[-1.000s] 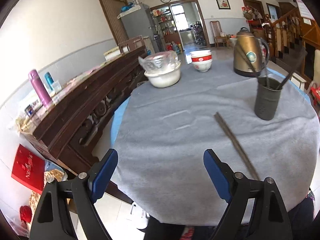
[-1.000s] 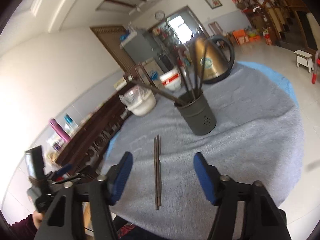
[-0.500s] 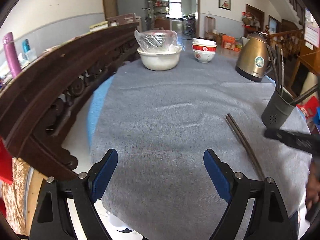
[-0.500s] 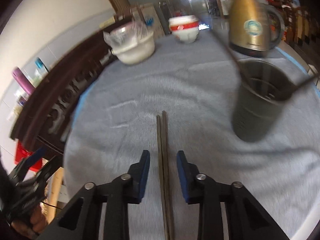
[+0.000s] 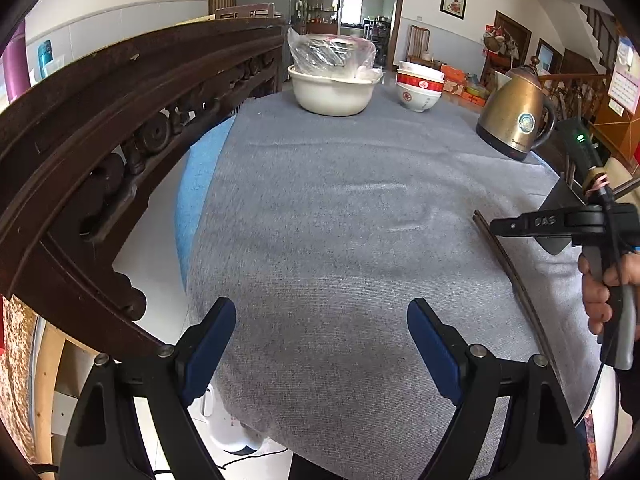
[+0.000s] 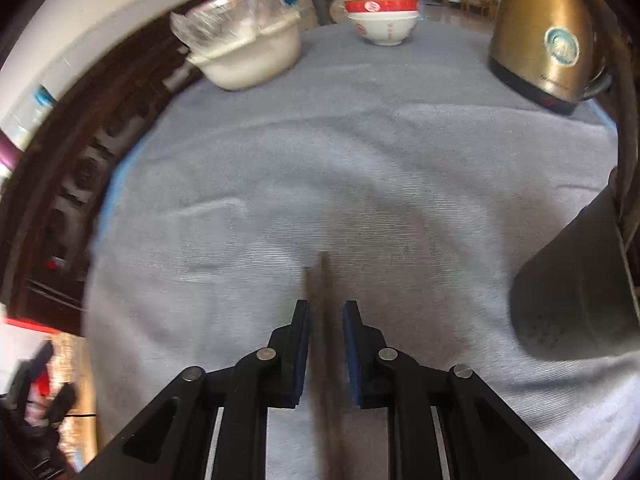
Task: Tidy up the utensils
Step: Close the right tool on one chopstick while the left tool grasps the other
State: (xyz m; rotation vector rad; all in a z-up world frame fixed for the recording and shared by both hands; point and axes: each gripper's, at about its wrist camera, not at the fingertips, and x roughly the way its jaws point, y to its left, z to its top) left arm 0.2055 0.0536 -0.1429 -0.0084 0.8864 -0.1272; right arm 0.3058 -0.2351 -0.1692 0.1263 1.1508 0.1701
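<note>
My left gripper (image 5: 322, 344) is matte black — angular arms with cut-out windows, silver rivets at each joint, dark blue pads (image 5: 210, 342). My right gripper (image 6: 326, 338) matches. At three o'clock in the left view, bare fingers (image 5: 600, 300) wrap its grey handle under a black cable and a green light.

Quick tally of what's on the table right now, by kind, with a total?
Chopsticks: 2, lying side by side between the right gripper's pads
Utensil holder: 1
Kettle: 1
Plastic-covered basin: 1
Red-and-white bowls: 1 stack, number of bowls unclear
Total: 6, counting the stack as one
</note>
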